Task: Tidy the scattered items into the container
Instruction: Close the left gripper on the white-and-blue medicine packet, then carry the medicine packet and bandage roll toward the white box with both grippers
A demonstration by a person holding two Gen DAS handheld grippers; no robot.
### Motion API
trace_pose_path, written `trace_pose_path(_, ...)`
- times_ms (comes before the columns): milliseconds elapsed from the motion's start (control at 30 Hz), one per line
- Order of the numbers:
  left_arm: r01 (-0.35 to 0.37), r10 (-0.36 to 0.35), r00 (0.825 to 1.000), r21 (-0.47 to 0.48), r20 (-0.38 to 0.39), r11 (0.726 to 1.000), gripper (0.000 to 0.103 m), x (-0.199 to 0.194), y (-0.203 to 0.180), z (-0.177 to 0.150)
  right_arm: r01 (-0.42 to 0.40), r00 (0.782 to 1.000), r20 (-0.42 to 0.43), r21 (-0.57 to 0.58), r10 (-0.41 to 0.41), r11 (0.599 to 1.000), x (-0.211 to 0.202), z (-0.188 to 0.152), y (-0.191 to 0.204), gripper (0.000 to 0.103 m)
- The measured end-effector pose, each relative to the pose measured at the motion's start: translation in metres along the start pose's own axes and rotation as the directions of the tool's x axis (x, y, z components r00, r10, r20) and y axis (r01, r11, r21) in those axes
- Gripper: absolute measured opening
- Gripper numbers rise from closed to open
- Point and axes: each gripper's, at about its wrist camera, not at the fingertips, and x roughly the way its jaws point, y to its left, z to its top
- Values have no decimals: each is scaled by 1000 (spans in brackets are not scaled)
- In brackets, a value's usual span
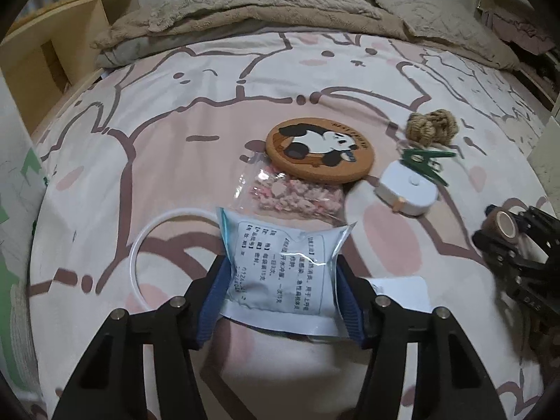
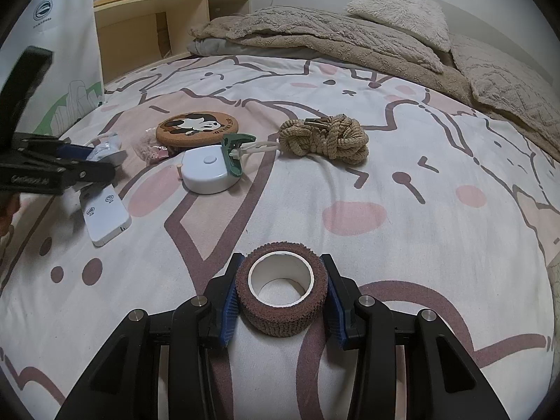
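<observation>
scattered items spread over the bedsheet [image 2: 402,182], no container surely in view; possibly the white bag [image 2: 52,52] at the far left edge, hard to tell.

largest first: jute rope bundle [image 2: 325,138] well back on the sheet, untouched. panda coaster [image 1: 320,152] flat, overlapping a clear zip bag of pink bits [image 1: 294,197]. white tape measure [image 2: 206,171] just beside the coaster, with a green clip [image 2: 234,154] touching its far edge. white remote-like device [image 2: 105,218] near the left gripper. thin white ring [image 1: 140,241] lying flat beside the sachet.

left gripper [image 1: 280,280] pinching a printed sachet [image 1: 280,262], blue pads pressed on both of its side edges. right gripper [image 2: 281,294] clamped on a brown bandage roll [image 2: 281,290], pads touching both sides, roll standing with its hollow core up, seemingly resting on or just above the sheet.

step in hand, by judgement: grasp stage, one item secured in each gripper, none yet stowed.

next move calls for lifting both clear of the sheet, locating the container, carrying over its opening, then releasing. sachet soft and slippery, so likely to sag or slide; roll compressible, firm hold fine.
</observation>
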Motion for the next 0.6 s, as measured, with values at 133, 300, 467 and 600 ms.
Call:
trace_pose_path(133, 0, 0, 999, -3, 36, 1000, 58, -14, -14, -10, -1, 1000, 0, 1, 1, 1000, 0, 0, 0, 43)
trace_pose_path(300, -24, 29, 995, -46, 96, 999, 58, -40, -28, -21, 3, 1000, 1, -2, -3, 1000, 0, 1, 1, 43)
trace_pose_path(467, -25, 38, 988, -90, 148, 996, 57, -72, -44, -31, 12, 1000, 3, -9, -12, 1000, -2, 1, 2, 43)
trace_pose_path(600, -23, 40, 983, -99, 176, 995, 57, -92, -58, -39, 47, 999, 6, -34, -47, 998, -5, 0, 7, 43)
